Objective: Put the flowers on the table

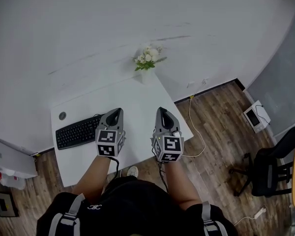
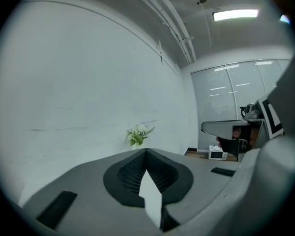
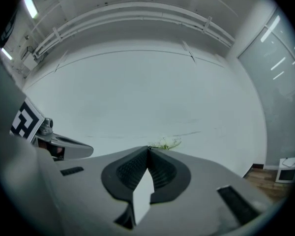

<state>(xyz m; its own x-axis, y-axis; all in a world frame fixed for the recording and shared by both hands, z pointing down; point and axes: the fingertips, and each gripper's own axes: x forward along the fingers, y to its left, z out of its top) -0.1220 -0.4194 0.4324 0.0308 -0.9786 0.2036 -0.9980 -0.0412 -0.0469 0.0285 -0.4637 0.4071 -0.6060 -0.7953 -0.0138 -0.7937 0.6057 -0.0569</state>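
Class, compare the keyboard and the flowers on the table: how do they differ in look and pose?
The keyboard is black; the flowers are white with green leaves. The keyboard lies flat at the table's left, the flowers stand upright at its far edge. Both rest on the white table.

My left hand-held gripper and right hand-held gripper look like matt grey plastic, with ribbed black pads. The worktop is smooth matt white, the keyboard black plastic, the floor wood-grain planks.
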